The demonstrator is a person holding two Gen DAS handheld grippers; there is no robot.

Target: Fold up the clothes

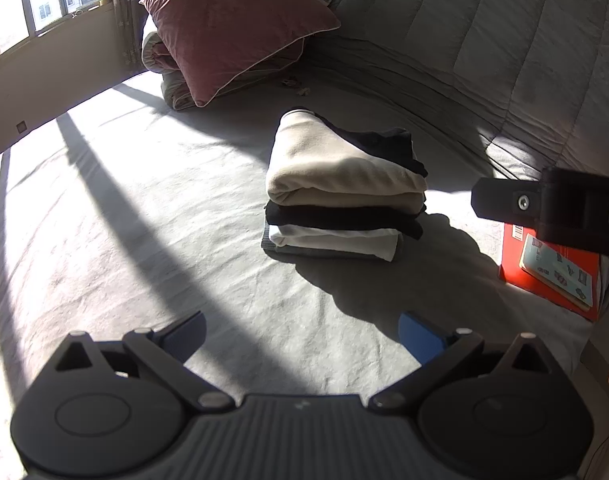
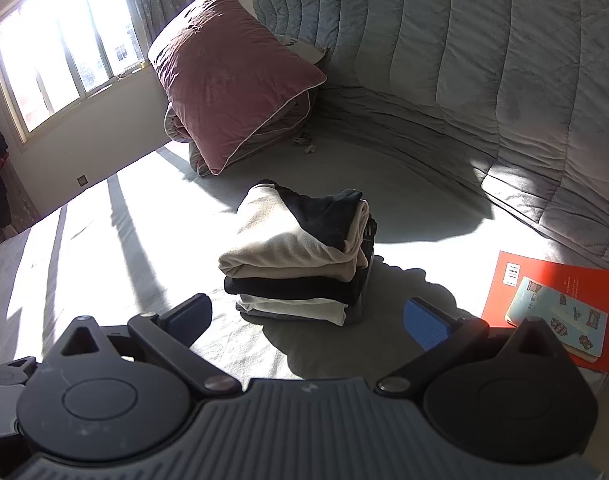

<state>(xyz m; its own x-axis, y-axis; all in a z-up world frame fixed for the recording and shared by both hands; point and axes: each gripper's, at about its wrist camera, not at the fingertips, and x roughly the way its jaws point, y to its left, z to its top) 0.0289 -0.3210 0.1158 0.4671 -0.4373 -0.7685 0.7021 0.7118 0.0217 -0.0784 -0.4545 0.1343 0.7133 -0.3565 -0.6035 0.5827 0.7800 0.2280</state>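
A stack of folded clothes (image 1: 340, 192) lies on the pale bed sheet (image 1: 144, 220): a cream-and-black garment on top, then black, white and grey layers. It also shows in the right wrist view (image 2: 300, 264). My left gripper (image 1: 302, 338) is open and empty, hovering over the sheet in front of the stack. My right gripper (image 2: 308, 318) is open and empty, just short of the stack's near edge. Part of the right gripper's body (image 1: 564, 208) shows at the right of the left wrist view.
A pink pillow (image 2: 232, 80) leans on a rolled quilt at the back. A grey quilted duvet (image 2: 484, 80) runs along the right. An orange book (image 2: 544, 288) with a pale blue notebook (image 2: 556, 320) on it lies at the right. A window (image 2: 60, 48) is at the back left.
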